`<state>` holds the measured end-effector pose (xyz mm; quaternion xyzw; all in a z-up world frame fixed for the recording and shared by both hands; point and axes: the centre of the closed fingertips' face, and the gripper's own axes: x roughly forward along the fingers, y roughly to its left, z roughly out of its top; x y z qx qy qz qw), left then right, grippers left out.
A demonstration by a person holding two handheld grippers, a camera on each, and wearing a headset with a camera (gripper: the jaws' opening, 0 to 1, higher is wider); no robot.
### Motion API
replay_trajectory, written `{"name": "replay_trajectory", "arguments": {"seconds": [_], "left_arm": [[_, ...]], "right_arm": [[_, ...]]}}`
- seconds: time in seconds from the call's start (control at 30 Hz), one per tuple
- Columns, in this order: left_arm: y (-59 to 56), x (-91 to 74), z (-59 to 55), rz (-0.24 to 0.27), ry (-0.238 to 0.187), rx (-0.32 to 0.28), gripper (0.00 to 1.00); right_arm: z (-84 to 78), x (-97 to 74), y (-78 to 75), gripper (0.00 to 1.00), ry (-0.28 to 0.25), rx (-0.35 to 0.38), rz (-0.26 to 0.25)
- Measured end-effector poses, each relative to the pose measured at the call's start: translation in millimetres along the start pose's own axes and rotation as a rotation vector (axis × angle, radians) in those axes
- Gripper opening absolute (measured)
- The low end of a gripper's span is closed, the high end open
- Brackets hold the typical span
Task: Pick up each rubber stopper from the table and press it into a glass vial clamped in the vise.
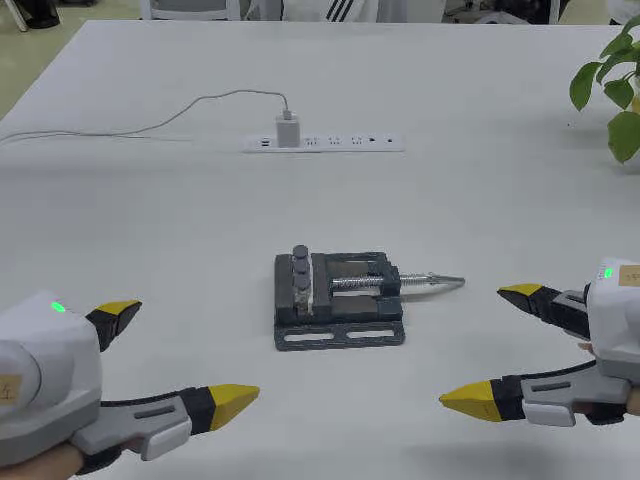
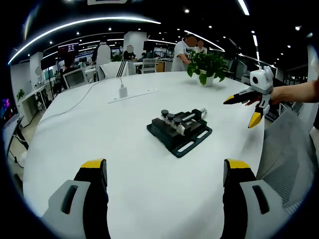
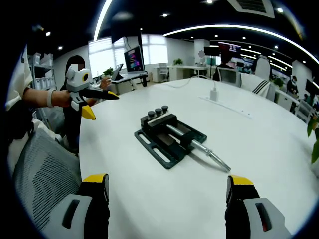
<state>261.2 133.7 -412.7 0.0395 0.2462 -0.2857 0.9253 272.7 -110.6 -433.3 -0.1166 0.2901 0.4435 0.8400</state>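
Three capped vials in the vise, both grippers released and empty.
The vise (image 1: 338, 305) sits mid-table (image 1: 150, 220), its screw handle (image 1: 430, 283) pointing toward the person's right. Three vials (image 1: 303, 298) stand in a row between its jaws, each topped with a dark stopper (image 1: 300, 268). The left gripper (image 1: 180, 352) and right gripper (image 1: 488, 346) hover low over the near edge, well apart from the vise on either side, jaws spread wide and holding nothing, tips angled inward. A power strip (image 1: 325, 143) lies beyond.
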Motion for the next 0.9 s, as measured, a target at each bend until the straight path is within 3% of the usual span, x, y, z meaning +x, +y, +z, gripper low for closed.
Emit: {"name": "replay_trajectory", "arguments": {"seconds": [0.9], "left_arm": [[0.9,-3.0,4.2,-0.012,0.001,-0.013,0.96]], "right_arm": [[8.1,-5.2,-1.9,0.95,0.001,0.010,-0.015]]}}
